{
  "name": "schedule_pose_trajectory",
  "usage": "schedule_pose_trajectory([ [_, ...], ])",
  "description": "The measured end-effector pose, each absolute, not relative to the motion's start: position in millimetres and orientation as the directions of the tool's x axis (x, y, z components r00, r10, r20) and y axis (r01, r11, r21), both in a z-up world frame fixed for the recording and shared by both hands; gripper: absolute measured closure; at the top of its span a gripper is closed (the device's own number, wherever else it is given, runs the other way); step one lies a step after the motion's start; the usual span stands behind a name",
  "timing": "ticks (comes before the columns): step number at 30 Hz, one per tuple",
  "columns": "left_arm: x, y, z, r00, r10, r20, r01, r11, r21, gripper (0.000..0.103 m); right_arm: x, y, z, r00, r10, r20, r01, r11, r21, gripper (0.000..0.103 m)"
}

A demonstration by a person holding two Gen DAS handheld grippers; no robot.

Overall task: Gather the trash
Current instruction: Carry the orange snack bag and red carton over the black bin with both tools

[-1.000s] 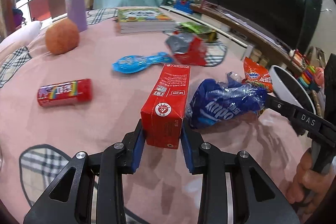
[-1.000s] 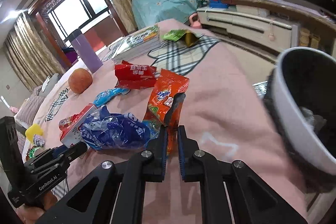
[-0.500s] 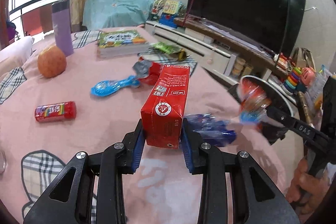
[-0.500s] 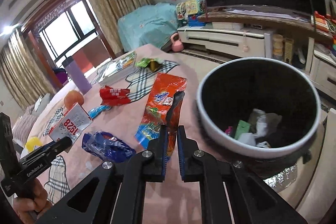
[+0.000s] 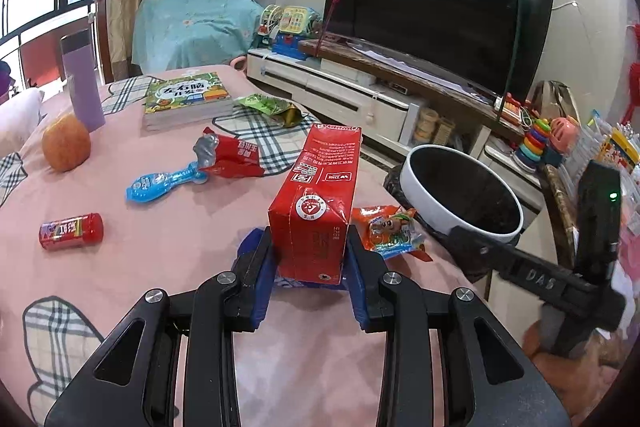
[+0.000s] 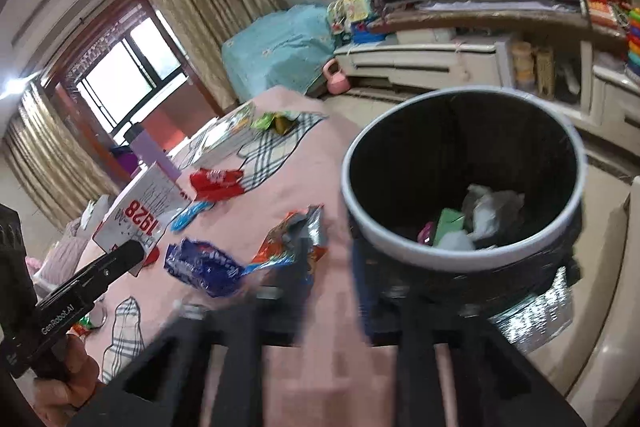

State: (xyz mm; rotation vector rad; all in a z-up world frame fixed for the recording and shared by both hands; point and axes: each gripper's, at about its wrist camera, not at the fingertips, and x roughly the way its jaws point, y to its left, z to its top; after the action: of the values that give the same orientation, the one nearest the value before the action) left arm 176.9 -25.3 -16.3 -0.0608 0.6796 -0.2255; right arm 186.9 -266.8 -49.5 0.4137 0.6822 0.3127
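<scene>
My left gripper (image 5: 310, 259) is shut on a red carton (image 5: 320, 203) and holds it above the pink table. My right gripper (image 6: 326, 267) is open and blurred by motion, just left of the white-rimmed trash bin (image 6: 576, 163), which holds some rubbish. An orange snack wrapper (image 6: 294, 237) lies loose at the table edge in front of the right fingers; it also shows in the left wrist view (image 5: 386, 229). A blue wrapper (image 6: 204, 267) lies beside it. The bin (image 5: 424, 155) stands beyond the table's right edge.
On the table lie a red wrapper (image 5: 236, 157), a blue spoon-shaped packet (image 5: 160, 183), a red candy tube (image 5: 72, 231), a green wrapper (image 5: 268, 105), a book (image 5: 186, 99), an orange (image 5: 66, 143) and a purple bottle (image 5: 82, 79). A TV cabinet (image 5: 360, 99) stands behind.
My right gripper has opened and let go of the orange wrapper, which now lies at the table edge. The left gripper has lifted the carton higher, towards the bin.
</scene>
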Motion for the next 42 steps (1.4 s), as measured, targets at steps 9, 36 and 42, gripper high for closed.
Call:
schedule_pose_trajectory([
  [9,172.9,-22.4,-18.0,0.746,-0.225,-0.626,0.183,0.974,-0.132,0.072,224.0,-233.7,-76.4,0.663,0.456,-0.594,-0.166,0.863,0.477,0.05],
  [36,188.0,-110.1,-23.7,0.674,-0.354,-0.648,0.352,0.926,-0.14,0.072,179.7,-331.4,-27.9,0.803,0.292,-0.52,-0.055,0.904,0.424,0.1],
  [42,197.4,-133.6,-26.6,0.651,-0.372,-0.661,0.384,0.913,-0.136,0.073,181.4,-342.9,-29.1,0.811,0.256,-0.527,-0.021,0.912,0.41,0.1],
])
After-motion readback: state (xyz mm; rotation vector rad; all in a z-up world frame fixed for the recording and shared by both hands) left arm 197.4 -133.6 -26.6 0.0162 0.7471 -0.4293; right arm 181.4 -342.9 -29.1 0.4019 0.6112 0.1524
